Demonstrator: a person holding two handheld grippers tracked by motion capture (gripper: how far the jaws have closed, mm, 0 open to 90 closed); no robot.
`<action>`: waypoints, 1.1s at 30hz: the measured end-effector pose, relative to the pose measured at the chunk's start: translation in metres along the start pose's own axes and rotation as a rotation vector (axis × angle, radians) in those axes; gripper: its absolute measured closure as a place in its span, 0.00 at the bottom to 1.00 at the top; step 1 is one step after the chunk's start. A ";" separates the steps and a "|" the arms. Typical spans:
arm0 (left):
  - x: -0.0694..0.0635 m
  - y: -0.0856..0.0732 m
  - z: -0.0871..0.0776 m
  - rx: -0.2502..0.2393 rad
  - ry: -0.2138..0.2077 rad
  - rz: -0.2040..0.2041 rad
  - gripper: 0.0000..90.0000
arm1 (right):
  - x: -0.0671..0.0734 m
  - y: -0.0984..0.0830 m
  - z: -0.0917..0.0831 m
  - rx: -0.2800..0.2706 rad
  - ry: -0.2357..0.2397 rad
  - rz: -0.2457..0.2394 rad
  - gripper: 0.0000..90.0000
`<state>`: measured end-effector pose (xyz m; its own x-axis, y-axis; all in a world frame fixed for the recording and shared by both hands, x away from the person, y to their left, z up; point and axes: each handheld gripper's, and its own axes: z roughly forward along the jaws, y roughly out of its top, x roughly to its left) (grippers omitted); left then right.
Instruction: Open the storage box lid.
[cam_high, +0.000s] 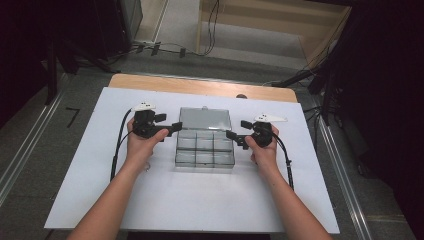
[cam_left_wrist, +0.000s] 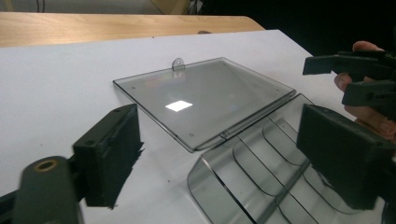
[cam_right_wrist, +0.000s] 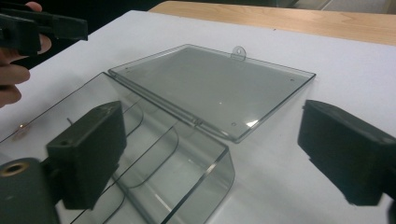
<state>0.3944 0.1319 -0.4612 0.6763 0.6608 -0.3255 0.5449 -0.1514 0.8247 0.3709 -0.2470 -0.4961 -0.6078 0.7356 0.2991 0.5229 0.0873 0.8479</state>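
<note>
We count one clear plastic organizer box (cam_high: 205, 150), mid-sheet on the white board (cam_high: 75, 200), two grippers and two hands. Its lid (cam_high: 205, 120) is swung fully back and lies flat toward 12 o'clock. We count six compartments, two rows of three; we see nothing in them. The left gripper (cam_high: 170, 127) sits at the box's 9 o'clock, jaws spread wide. The right gripper (cam_high: 235, 137) sits at 3 o'clock, jaws likewise wide, gripping nothing.
</note>
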 end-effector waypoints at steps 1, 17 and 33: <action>-0.002 -0.001 -0.001 0.007 -0.014 0.007 0.11 | 0.001 -0.001 -0.002 -0.003 0.003 -0.004 0.04; -0.025 -0.018 -0.020 0.018 -0.068 0.074 0.00 | 0.026 -0.012 -0.041 -0.032 -0.009 -0.102 0.00; -0.039 -0.043 -0.043 0.030 -0.034 0.115 0.00 | 0.031 -0.033 -0.073 -0.056 -0.031 -0.091 0.00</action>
<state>0.3234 0.1447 -0.4636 0.7512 0.6125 -0.2459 0.4773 -0.2468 0.8434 0.2911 -0.2759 -0.4824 -0.6324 0.7466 0.2065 0.4315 0.1181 0.8943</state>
